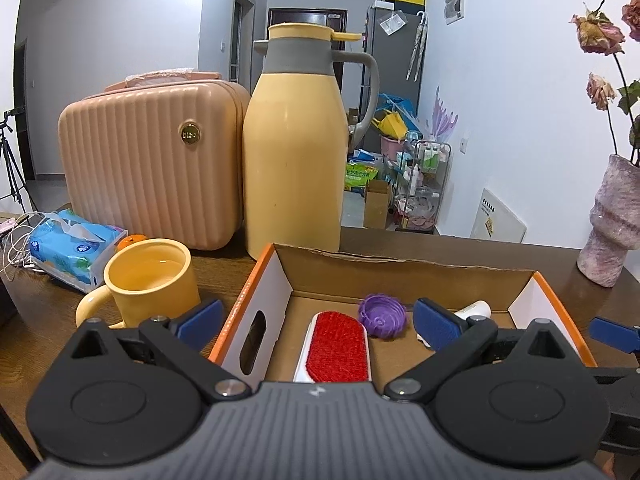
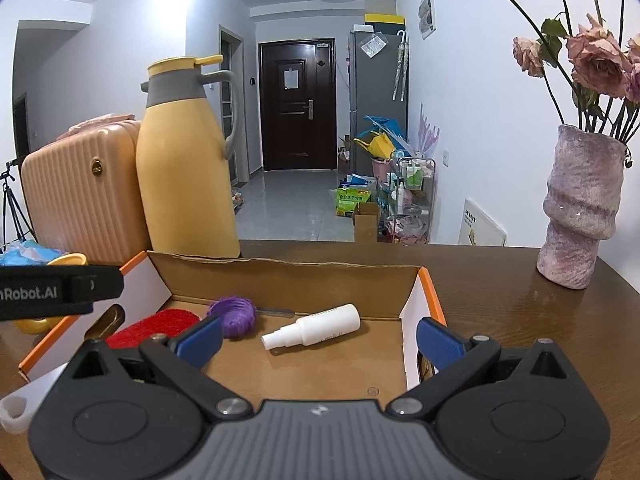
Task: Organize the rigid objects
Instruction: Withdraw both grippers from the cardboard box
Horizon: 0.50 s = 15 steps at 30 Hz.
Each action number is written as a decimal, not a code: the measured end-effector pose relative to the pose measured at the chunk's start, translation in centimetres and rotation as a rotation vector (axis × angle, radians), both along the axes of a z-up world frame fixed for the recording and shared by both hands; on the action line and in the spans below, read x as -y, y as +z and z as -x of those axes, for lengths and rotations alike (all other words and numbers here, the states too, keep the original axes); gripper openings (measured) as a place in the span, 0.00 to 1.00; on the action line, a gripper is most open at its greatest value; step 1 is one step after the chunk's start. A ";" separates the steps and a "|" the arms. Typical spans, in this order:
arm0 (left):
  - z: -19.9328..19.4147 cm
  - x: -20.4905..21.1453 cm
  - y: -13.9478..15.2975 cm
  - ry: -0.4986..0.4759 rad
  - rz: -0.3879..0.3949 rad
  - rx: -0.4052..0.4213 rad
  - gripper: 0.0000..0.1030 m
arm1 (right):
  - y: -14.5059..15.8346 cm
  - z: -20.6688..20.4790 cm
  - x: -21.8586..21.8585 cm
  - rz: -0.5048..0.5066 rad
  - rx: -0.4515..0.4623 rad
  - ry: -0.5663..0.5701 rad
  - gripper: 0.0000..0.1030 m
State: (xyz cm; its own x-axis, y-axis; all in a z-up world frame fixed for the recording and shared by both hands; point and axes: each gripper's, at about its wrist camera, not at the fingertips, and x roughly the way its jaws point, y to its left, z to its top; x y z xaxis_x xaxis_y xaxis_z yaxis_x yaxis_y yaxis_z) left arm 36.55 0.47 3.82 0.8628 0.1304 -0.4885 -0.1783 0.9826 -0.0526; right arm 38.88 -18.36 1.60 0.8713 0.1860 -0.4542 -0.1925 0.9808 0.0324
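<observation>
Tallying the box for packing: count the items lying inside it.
3: a red brush at the left, a purple ball behind it mid-box, a white spray bottle toward the right. The grippers may hide more.

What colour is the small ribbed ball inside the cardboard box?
The small ribbed ball is purple; the left wrist view shows it best.

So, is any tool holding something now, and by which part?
Nothing is held. The left tool and the right tool are both open above the cardboard box, with only air between their fingers.
</observation>
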 end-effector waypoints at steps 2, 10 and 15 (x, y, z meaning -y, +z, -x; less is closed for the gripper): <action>0.4 0.0 0.1 0.000 -0.004 0.003 1.00 | 0.1 0.4 0.0 -0.002 0.004 0.004 1.00; 2.3 0.1 0.1 0.005 -0.015 0.016 1.00 | 0.1 2.1 0.1 -0.003 0.023 0.011 1.00; 3.8 0.0 0.1 0.003 -0.010 0.030 1.00 | 0.1 3.5 0.3 -0.009 0.032 0.013 1.00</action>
State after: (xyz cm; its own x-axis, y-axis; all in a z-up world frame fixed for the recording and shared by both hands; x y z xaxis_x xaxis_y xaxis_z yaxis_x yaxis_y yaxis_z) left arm 32.74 0.46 3.92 0.8769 0.1373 -0.4607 -0.1793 0.9826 -0.0484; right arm 35.40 -18.70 1.65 0.8828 0.2014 -0.4243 -0.2066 0.9778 0.0344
